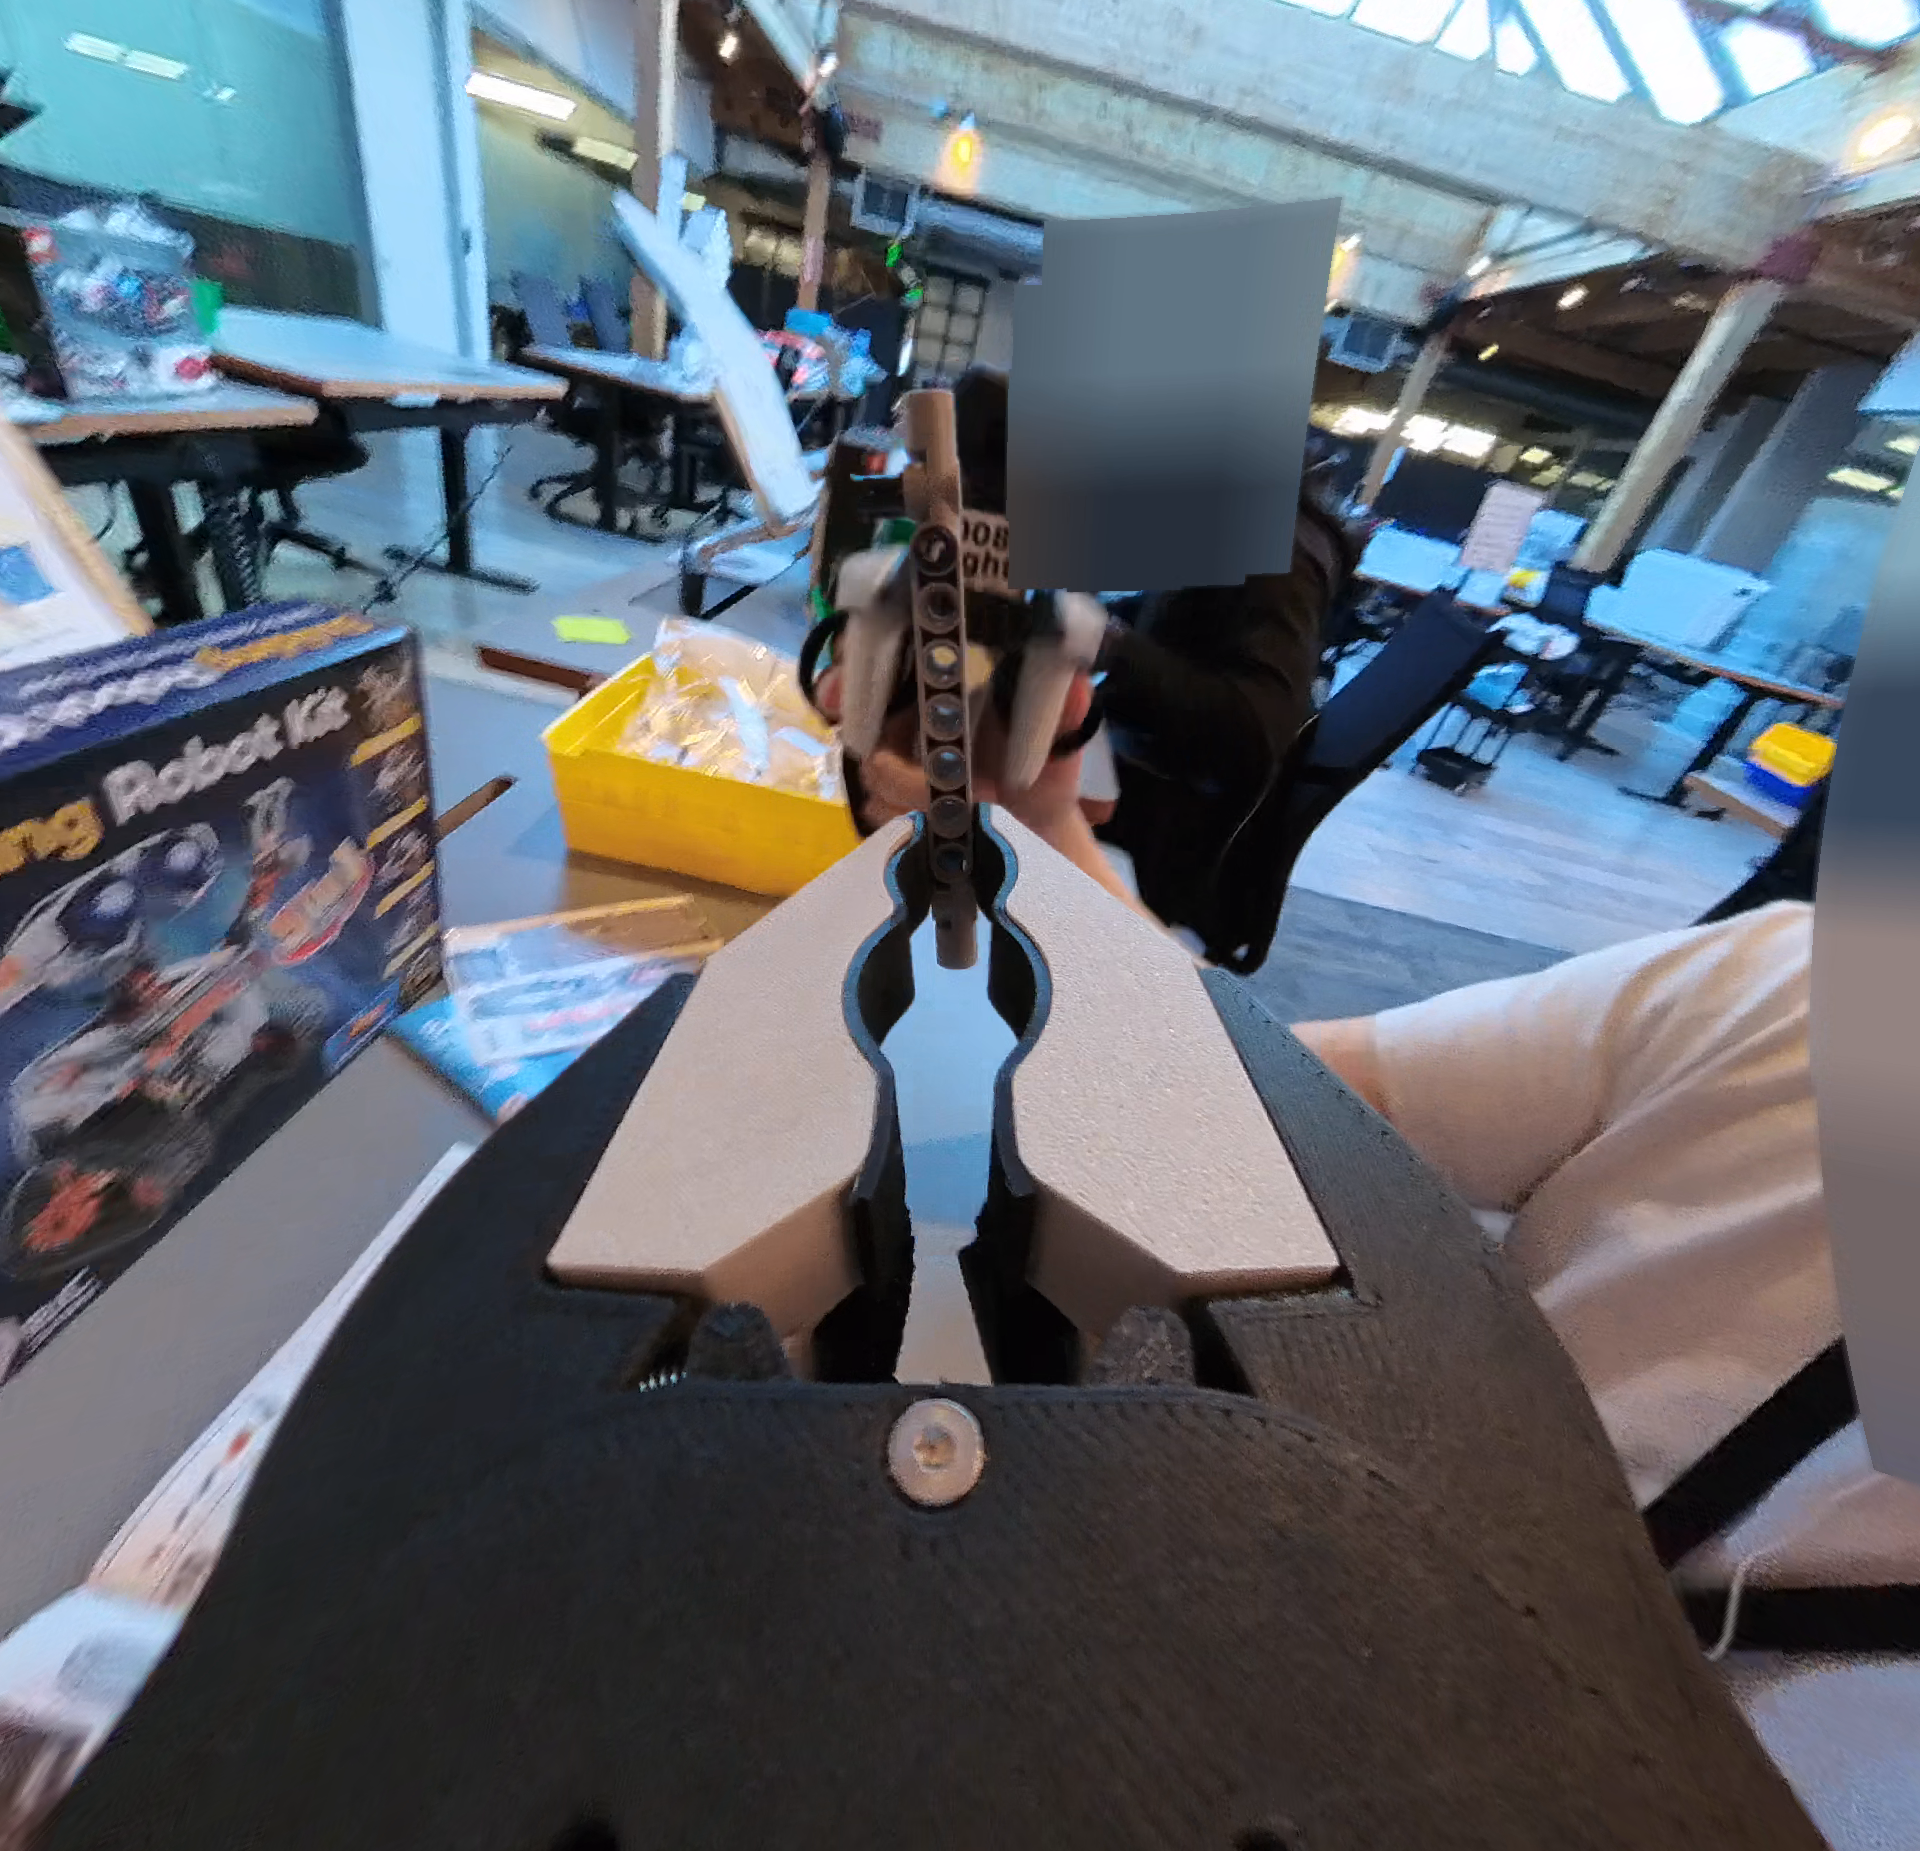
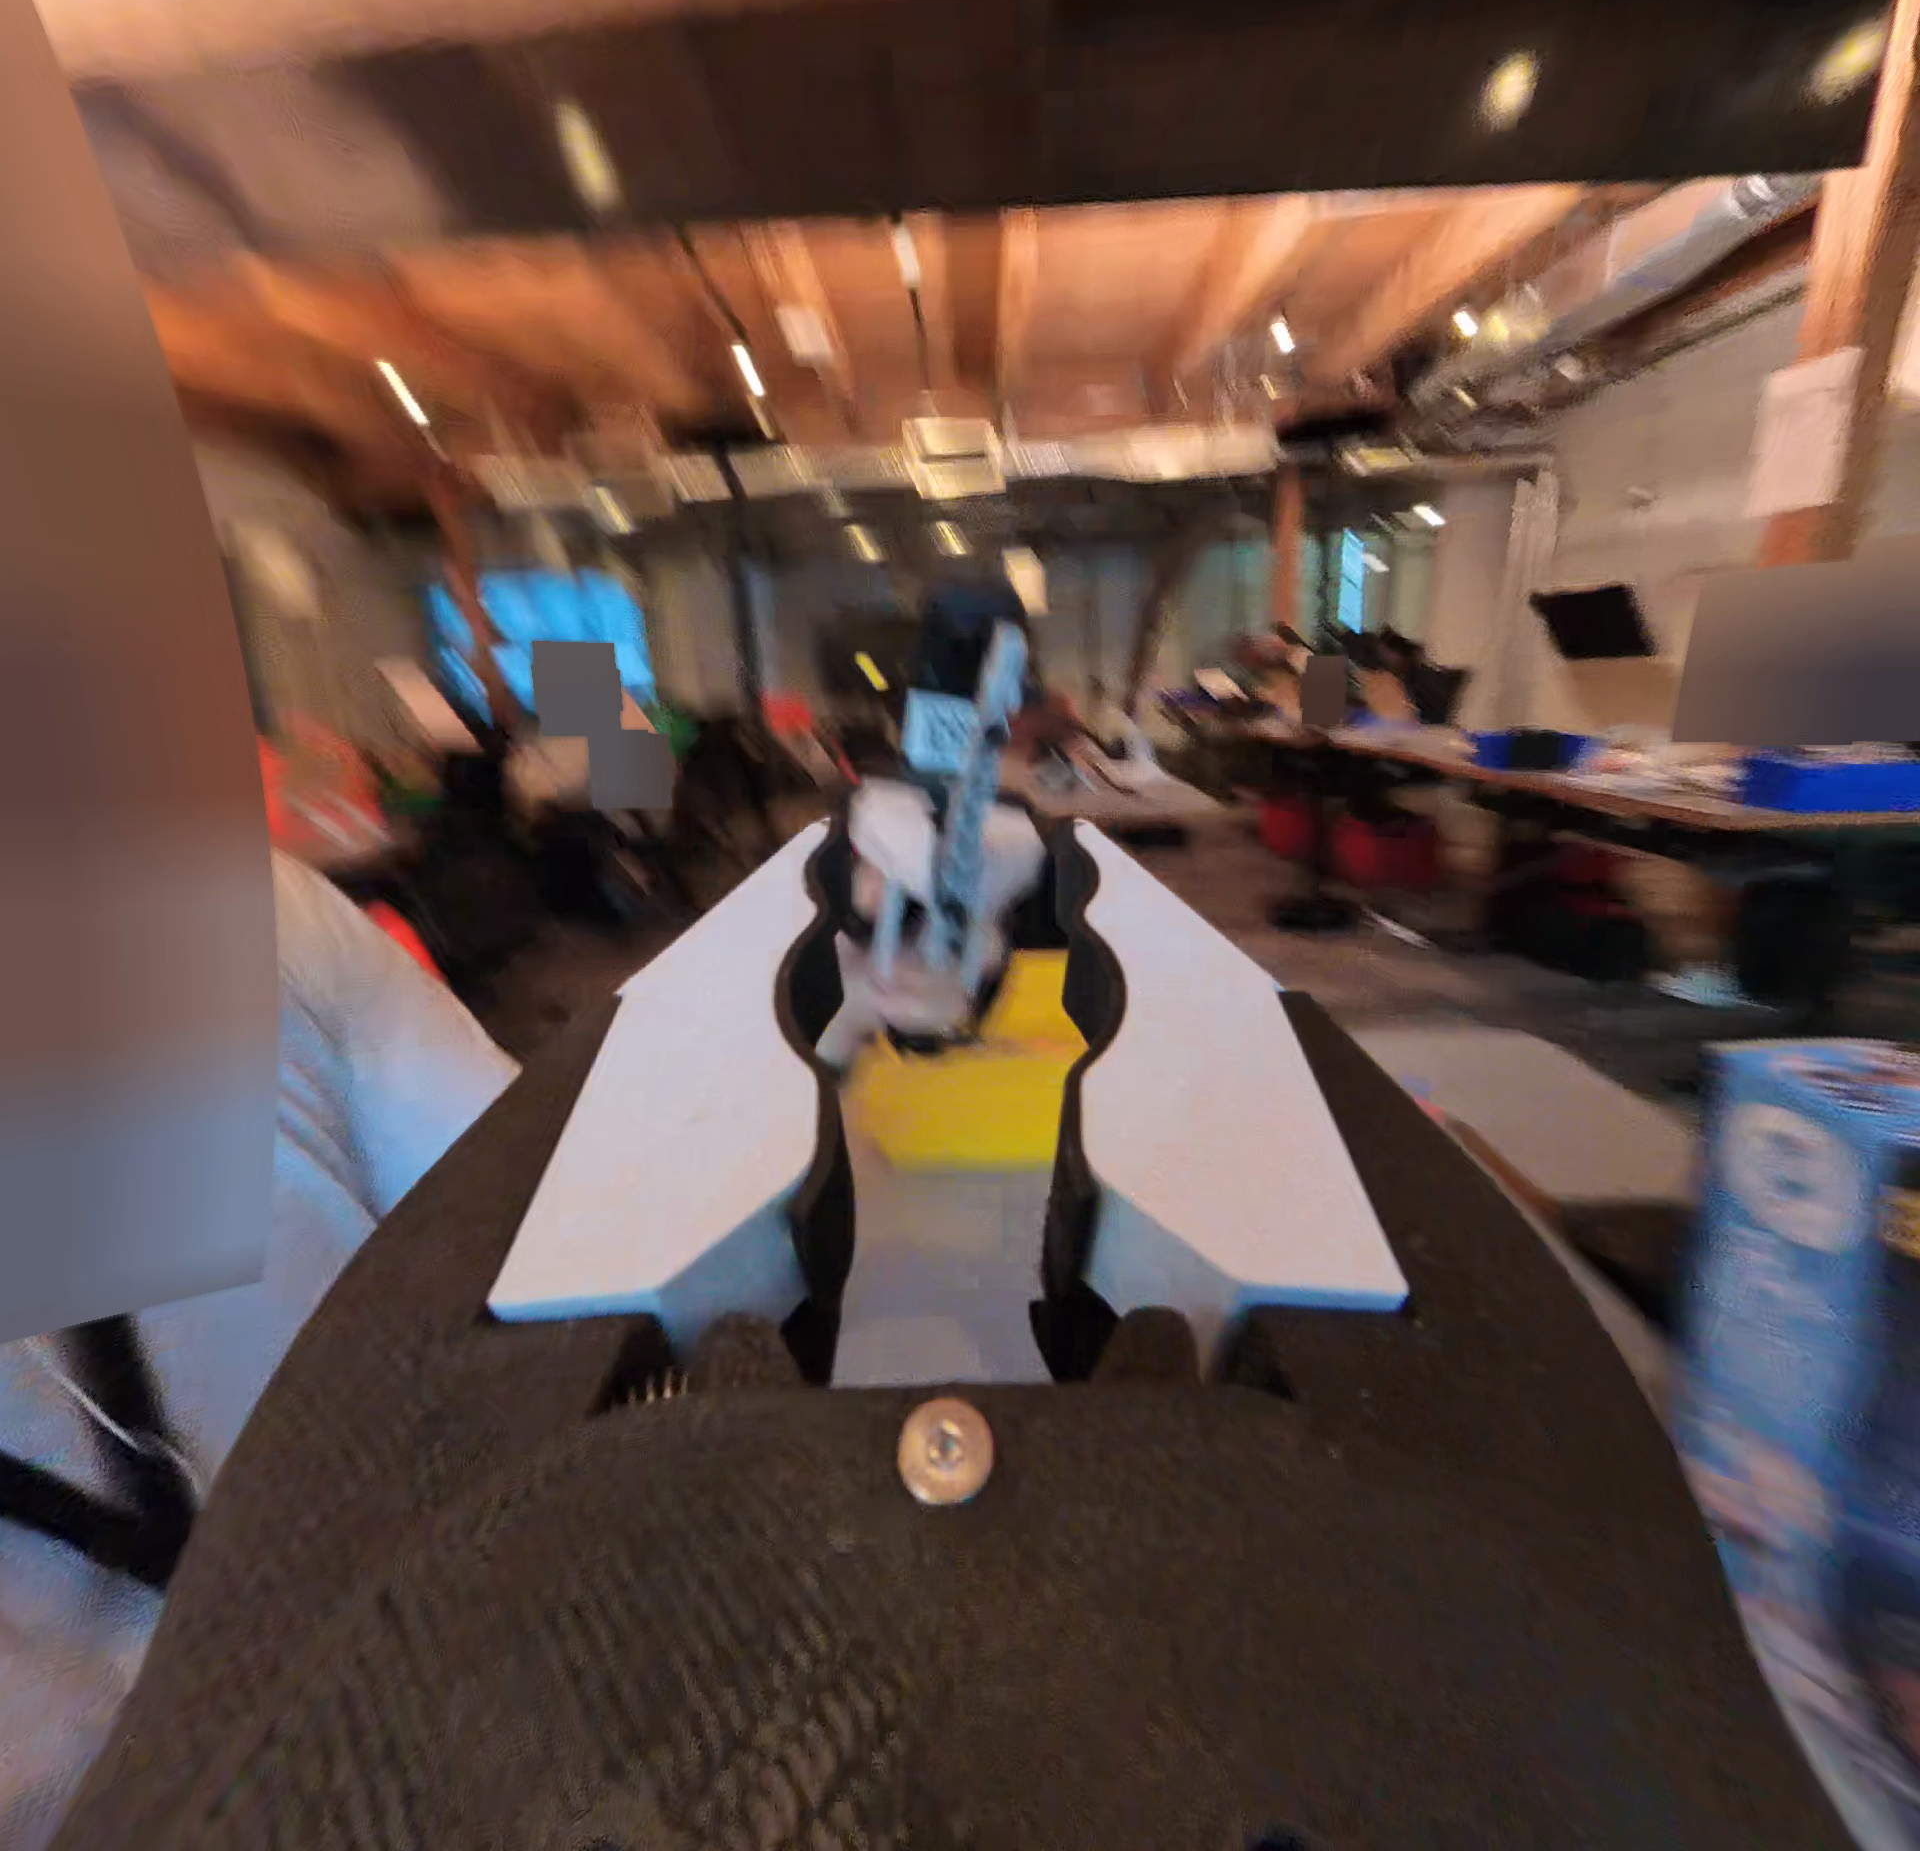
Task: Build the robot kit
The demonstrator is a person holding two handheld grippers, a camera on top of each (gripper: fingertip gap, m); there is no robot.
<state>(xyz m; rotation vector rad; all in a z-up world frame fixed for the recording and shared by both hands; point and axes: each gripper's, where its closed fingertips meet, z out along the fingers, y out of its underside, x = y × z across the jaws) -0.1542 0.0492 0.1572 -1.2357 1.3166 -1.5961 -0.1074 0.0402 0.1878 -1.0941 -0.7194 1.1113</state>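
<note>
In the left wrist view my left gripper (image 1: 948, 851) is shut on a dark grey perforated beam (image 1: 940, 658) that stands upright past the fingertips. A tan rod (image 1: 930, 440) runs along the beam and sticks out above and below it. My right gripper (image 1: 961, 679) faces it from behind, held by a hand, with its white fingers (image 1: 873, 658) on either side of the beam. In the blurred right wrist view my right gripper (image 2: 951, 845) is open and empty. The left gripper with the beam (image 2: 971, 835) shows through its gap.
A yellow bin (image 1: 707, 835) of clear plastic bags stands on the grey table and also shows in the right wrist view (image 2: 966, 1115). A blue kit box (image 1: 208, 866) stands at the left, with a booklet (image 1: 540, 980) beside it. A white sleeve (image 1: 1610, 1074) is at the right. One gripper's finger ends stand about 6 cm off the other's.
</note>
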